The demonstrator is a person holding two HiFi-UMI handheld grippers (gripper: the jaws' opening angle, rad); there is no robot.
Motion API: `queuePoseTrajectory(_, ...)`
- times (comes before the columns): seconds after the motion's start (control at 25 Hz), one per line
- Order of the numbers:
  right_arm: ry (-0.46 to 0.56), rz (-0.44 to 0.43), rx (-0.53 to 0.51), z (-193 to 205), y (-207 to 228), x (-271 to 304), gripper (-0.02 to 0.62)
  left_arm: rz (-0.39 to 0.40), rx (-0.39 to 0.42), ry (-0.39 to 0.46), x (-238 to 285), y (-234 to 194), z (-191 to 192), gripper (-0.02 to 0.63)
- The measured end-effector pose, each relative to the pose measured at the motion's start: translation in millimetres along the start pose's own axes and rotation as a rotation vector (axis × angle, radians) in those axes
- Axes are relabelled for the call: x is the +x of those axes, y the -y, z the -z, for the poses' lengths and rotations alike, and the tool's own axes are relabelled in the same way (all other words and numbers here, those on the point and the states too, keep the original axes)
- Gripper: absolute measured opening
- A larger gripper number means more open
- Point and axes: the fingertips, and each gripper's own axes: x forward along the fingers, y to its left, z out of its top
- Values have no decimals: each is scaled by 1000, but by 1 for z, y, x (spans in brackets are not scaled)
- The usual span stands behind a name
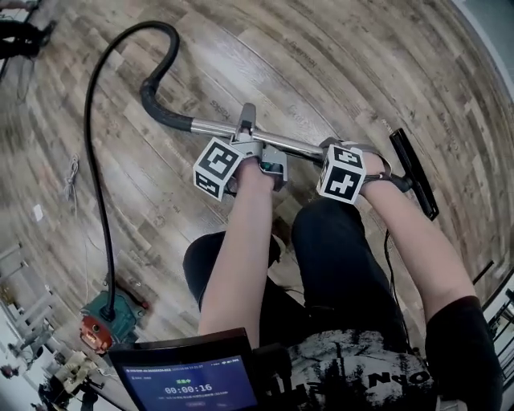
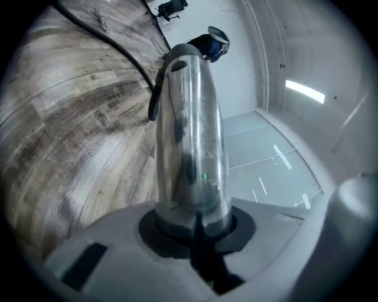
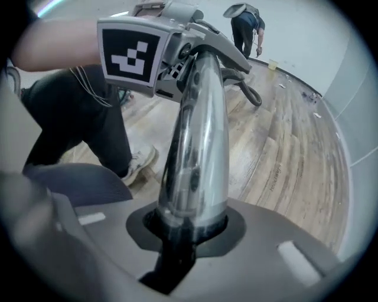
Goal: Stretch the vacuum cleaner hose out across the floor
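Note:
The vacuum's chrome wand (image 1: 217,128) lies nearly level above the wood floor. A black hose (image 1: 95,104) curves from the wand's left end, loops away and runs back to the vacuum body (image 1: 104,317) at lower left. A black floor nozzle (image 1: 416,172) sits at the wand's right end. My left gripper (image 1: 259,152) is shut on the wand near its middle, and in the left gripper view the wand (image 2: 189,135) rises straight out of the left gripper (image 2: 192,227). My right gripper (image 1: 377,170) is shut on the wand (image 3: 198,130) near the nozzle, as the right gripper (image 3: 189,230) shows in its own view.
My legs in dark trousers (image 1: 337,257) are just below the wand. A tablet screen (image 1: 197,385) fills the bottom edge. A thin cable (image 1: 71,181) lies on the floor at left. Another person (image 3: 245,23) bends over far off by the pale wall (image 1: 490,24).

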Motion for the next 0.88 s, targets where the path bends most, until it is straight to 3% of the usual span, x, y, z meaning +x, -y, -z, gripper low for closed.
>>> queuePoseTrajectory(0.2, -4, -136, 65, 0, -63, -121, 78, 27, 3, -71, -61, 108, 23, 51)
queuePoseTrajectory(0.44, -20, -217, 82, 24, -123, -267, 80, 11, -33, -117, -132, 233, 70, 51)
queuePoseTrajectory(0.64, -13, -246, 58, 50, -157, -366, 80, -22, -44, -93, -182, 316, 110, 51)
queuePoseTrajectory(0.88, 27, -262, 8, 67, -191, -436, 81, -25, -8, -25, -230, 381, 135, 50)
